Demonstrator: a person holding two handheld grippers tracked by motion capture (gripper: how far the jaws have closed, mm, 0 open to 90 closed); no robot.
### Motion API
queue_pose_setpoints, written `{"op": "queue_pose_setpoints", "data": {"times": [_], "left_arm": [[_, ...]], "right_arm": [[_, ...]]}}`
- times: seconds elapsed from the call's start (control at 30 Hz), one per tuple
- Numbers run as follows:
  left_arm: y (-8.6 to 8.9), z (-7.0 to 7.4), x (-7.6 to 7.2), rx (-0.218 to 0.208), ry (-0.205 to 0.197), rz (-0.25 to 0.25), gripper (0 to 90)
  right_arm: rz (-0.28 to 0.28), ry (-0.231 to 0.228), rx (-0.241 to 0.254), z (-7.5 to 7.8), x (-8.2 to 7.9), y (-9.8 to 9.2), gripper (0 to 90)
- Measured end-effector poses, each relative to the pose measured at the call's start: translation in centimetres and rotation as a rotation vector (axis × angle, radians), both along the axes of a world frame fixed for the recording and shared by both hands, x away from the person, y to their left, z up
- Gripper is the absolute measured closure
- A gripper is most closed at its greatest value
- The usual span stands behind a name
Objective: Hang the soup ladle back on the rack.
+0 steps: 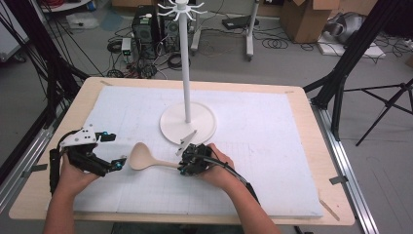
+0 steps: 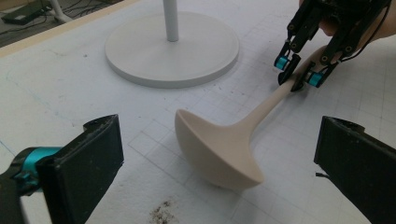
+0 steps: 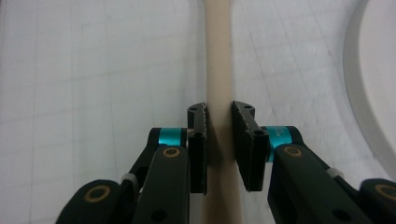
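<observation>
The right claw [image 3: 219, 140] clamps the beige plastic ladle [image 1: 146, 158]; the left claw [image 1: 111, 151] gapes (bowl just ahead). White gridded counter [image 1: 253, 161] lies bare toward its edges.

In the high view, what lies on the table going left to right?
Left gripper → ladle → right gripper, shut on the ladle's handle. The white stand sits farther back, overlapping the right gripper's span, so it is left out of the order.
</observation>
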State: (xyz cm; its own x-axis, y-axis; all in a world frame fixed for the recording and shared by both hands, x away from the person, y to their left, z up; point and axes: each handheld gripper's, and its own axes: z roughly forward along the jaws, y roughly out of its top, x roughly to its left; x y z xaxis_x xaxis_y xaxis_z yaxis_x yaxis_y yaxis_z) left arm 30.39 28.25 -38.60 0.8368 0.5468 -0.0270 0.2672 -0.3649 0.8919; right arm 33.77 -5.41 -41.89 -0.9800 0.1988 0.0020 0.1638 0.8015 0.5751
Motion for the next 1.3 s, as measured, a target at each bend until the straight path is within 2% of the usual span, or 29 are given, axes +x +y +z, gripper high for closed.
{"op": "queue_pose_setpoints", "data": {"times": [0.37, 0.47, 0.57, 0.6, 0.63, 0.73, 0.77, 0.8, 0.9, 0.97, 1.0, 1.03, 1.07, 1.1, 1.17, 1.3], "left_arm": [[0.1, 0.0, 0.0, 0.002, 0.001, 0.004, 1.7], [0.4, 0.1, -0.1, -0.001, -0.002, 0.009, 1.7], [0.5, 0.2, -0.1, -0.001, -0.003, 0.009, 1.7], [0.5, 0.2, -0.2, -0.003, -0.004, 0.011, 1.7], [0.5, 0.2, -0.2, -0.003, -0.003, 0.010, 1.7], [0.5, 0.2, -0.2, -0.005, -0.005, 0.009, 1.7], [0.6, 0.2, -0.2, -0.005, -0.005, 0.008, 1.7], [0.6, 0.2, -0.2, -0.004, -0.007, 0.008, 1.7], [0.7, 0.3, -0.3, -0.003, -0.007, 0.007, 1.7], [0.7, 0.3, -0.3, -0.005, -0.008, 0.007, 1.6], [0.6, 0.3, -0.3, -0.007, -0.008, 0.007, 1.6], [0.6, 0.3, -0.3, -0.007, -0.008, 0.007, 1.7], [0.6, 0.3, -0.3, -0.009, -0.008, 0.008, 1.7], [0.6, 0.4, -0.3, -0.004, -0.011, 0.008, 1.7], [0.5, 0.4, -0.3, -0.006, -0.011, 0.008, 1.6], [0.3, 0.3, -0.3, -0.002, -0.009, 0.001, 1.7]], "right_arm": [[0.043, 0.016, 0.008, -0.4, 1.1, 3.5, 76.9], [0.062, -0.003, 0.018, -0.6, 1.2, 4.0, 76.7], [0.057, 0.002, 0.016, -0.6, 1.1, 4.0, 75.9], [0.054, -0.003, 0.012, -0.5, 1.0, 3.9, 66.1], [0.036, 0.014, 0.005, -0.3, 0.8, 3.8, 63.7], [0.023, 0.002, 0.018, 0.3, 0.4, 3.1, 56.0], [0.023, 0.002, 0.018, 0.3, 0.4, 3.1, 56.0], [-0.003, -0.002, 0.035, 0.8, 0.2, 2.3, 53.2], [-0.018, -0.010, 0.054, 1.4, 0.1, 1.2, 50.7], [-0.046, 0.000, 0.093, 2.4, 0.0, -0.9, 46.6], [-0.046, 0.000, 0.093, 2.4, 0.0, -0.9, 46.6], [-0.057, 0.000, 0.109, 2.7, -0.1, -1.6, 45.6], [-0.064, -0.004, 0.128, 3.0, -0.2, -2.4, 45.0], [-0.087, -0.009, 0.168, 3.7, -0.4, -4.3, 42.2], [-0.107, -0.002, 0.206, 4.1, -0.5, -6.0, 42.5], [-0.157, 0.001, 0.291, 4.8, -0.8, -9.7, 36.3]]}}
